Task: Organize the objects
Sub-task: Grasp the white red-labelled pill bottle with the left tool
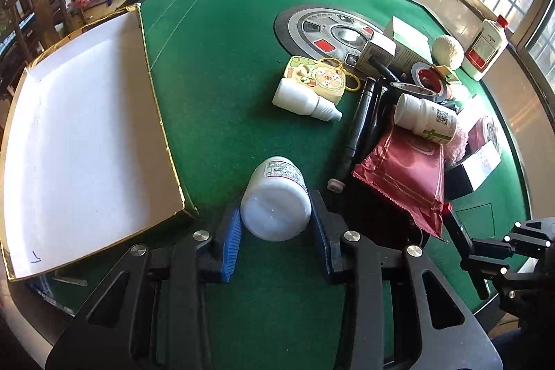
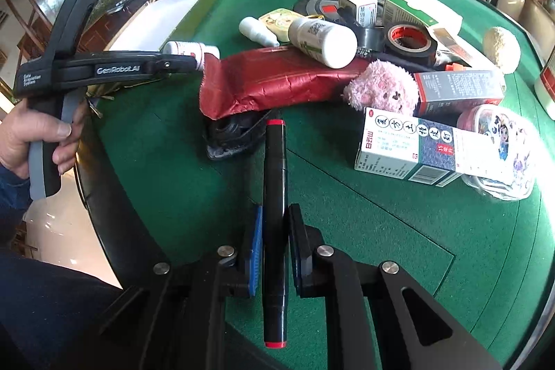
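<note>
We see left gripper (image 1: 275, 227) clamped on white bottle (image 1: 275, 200), white box (image 1: 86, 127) at its 10 o'clock; right gripper (image 2: 274, 248) pinched tight on black marker (image 2: 274, 214).

Open green felt (image 1: 222, 65) between white tray (image 1: 86, 134) and clutter pile: free lane. Red pouch (image 1: 402, 175), black markers (image 1: 360, 123), dropper bottle (image 1: 305, 99) block the right side

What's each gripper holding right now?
Left gripper: closed on the white bottle.
Right gripper: closed on the black marker.
</note>
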